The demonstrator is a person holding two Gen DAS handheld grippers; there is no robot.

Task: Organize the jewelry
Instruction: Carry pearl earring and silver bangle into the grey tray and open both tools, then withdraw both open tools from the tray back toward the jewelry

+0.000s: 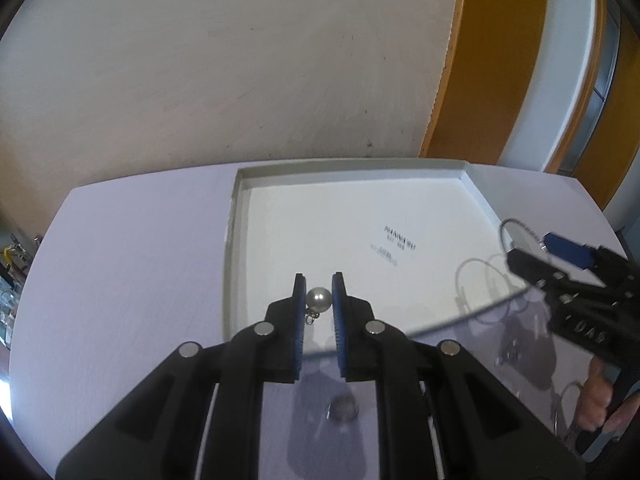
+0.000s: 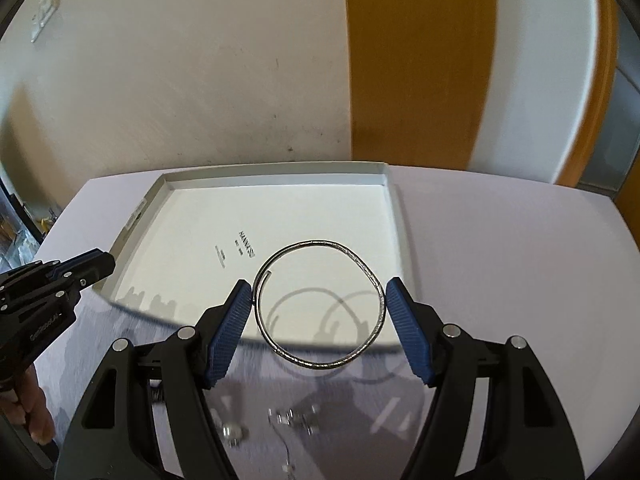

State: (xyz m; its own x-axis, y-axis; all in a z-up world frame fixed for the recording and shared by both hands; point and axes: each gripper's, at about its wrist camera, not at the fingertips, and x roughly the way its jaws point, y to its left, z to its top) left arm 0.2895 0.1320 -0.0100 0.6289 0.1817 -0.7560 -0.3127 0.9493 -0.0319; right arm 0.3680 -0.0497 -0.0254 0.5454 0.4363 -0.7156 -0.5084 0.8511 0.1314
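Carried two pieces over the white tray, both lifted and not yet set down.

Held the pearl earring (image 1: 318,299) in the left gripper (image 1: 319,294), pads almost together and seeming to pinch the pearl at each side, its small hook hanging at 7 o'clock, above the near edge of the tray (image 1: 236,216). Held the wire bangle (image 2: 320,304) in the right gripper (image 2: 319,302), fingers wide apart and pressing its rim at 9 and 3 o'clock (open end of the wire at 10 o'clock). Judged best: lowered each piece close to the tray floor before loosening, kept them well apart, opened slowly so the pearl did not roll. Saw more small pieces (image 2: 288,420) on the table (image 2: 500,240) at 6 o'clock, blurred.
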